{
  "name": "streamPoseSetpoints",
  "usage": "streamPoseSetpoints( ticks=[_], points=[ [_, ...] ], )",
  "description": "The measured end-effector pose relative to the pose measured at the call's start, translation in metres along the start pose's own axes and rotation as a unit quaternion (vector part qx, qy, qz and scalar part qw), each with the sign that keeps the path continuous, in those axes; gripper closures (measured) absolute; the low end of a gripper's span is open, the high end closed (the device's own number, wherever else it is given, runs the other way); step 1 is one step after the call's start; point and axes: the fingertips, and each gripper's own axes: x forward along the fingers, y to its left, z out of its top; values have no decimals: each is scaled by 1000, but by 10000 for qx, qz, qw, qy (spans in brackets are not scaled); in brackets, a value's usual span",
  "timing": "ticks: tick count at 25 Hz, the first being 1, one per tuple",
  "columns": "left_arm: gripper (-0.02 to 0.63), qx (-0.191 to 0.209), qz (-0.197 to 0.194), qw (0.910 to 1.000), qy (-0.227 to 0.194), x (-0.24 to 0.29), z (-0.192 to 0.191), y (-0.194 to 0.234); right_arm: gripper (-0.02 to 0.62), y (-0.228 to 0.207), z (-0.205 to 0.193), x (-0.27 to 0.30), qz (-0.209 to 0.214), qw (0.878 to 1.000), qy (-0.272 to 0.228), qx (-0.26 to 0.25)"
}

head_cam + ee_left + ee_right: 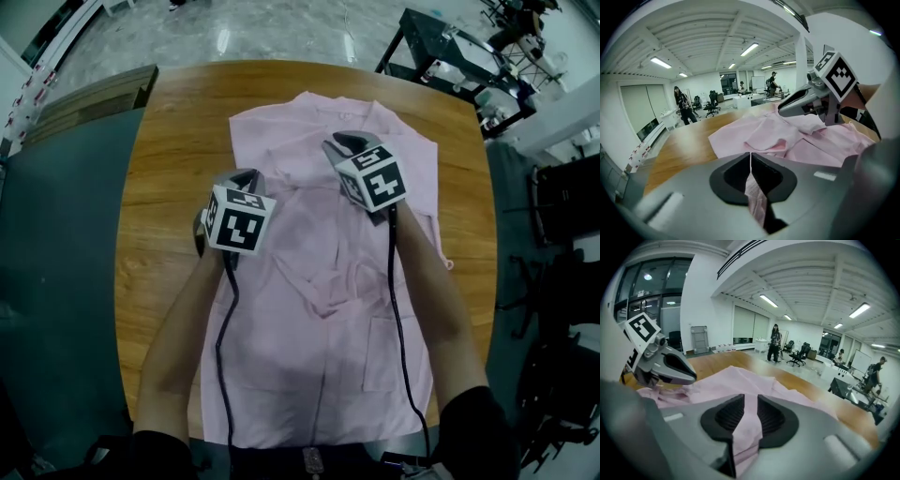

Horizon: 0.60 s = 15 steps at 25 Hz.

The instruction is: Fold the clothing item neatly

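Forearms reach out from the near edge of the head view, a black cable trailing back along each. Under them lies the pink garment, spread flat with its hem toward the person, a pocket near the right forearm and its collar end at the far side.

At the garment's left edge, about halfway up its length, sits the left gripper. Its jaws are pressed together with only a sliver between them, pinching a strip of the pink cloth that hangs from the pads. Farther out and to the right, over the chest part near the collar, is the right gripper. Its jaws stand apart; pink cloth lies in the gap and rises between the ribbed pads, which do not clamp it. Between the two grippers the fabric is rucked into loose folds, and a folded flap lies across the middle of the garment.

The garment rests on a wooden table with rounded far corners, bare wood showing on both sides of the cloth. A dark grey mat borders the table on the left. Beyond the far edge is a shiny pale floor, with a black metal frame at the upper right. The gripper views show a large white room with strip lights, office chairs and several people standing well away.
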Motion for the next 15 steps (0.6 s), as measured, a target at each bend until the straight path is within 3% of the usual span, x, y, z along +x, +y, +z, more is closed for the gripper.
streamPoseSetpoints(
  ticks=[6,10,15],
  points=[
    [597,-58,-247,9997,5,13,7,-28,529,65,-25,1,776,9967,234,48],
    [597,53,-344,9981,505,34,-20,-34,529,78,-47,22,856,9947,560,78],
    [597,4,-253,9987,438,29,-16,-28,529,73,-39,17,903,9947,459,186]
  ],
)
